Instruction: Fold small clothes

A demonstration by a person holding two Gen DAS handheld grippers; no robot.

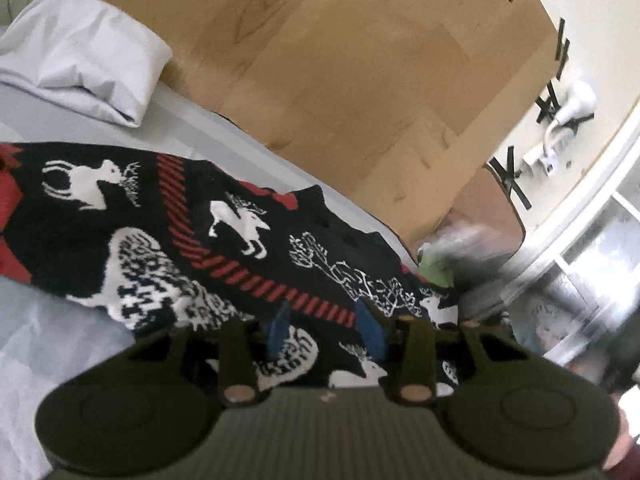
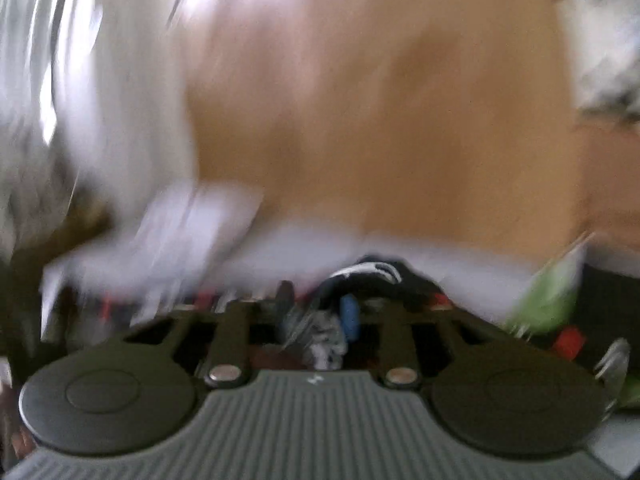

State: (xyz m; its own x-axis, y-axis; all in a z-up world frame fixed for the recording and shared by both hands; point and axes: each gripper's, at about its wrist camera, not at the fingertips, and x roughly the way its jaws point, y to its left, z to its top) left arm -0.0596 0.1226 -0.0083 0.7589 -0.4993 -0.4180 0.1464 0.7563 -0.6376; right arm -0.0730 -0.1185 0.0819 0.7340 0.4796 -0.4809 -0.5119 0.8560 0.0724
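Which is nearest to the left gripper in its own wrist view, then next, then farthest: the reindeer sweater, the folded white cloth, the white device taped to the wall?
1. Reindeer sweater, directly under the left gripper.
2. Folded white cloth, far upper left on the bed.
3. White device, upper right on the wall.

— What was the sweater (image 1: 224, 240) made of?
— It was a knitted cloth, matt, with a rough patterned weave. The pillow (image 1: 84, 60) was a smooth matt cotton-like cloth.
— And the board behind?
— The cardboard (image 1: 340, 80) looked like matt brown paper. The left gripper (image 1: 326, 326) had a matt, ribbed plastic body and blue pads (image 1: 370, 328).
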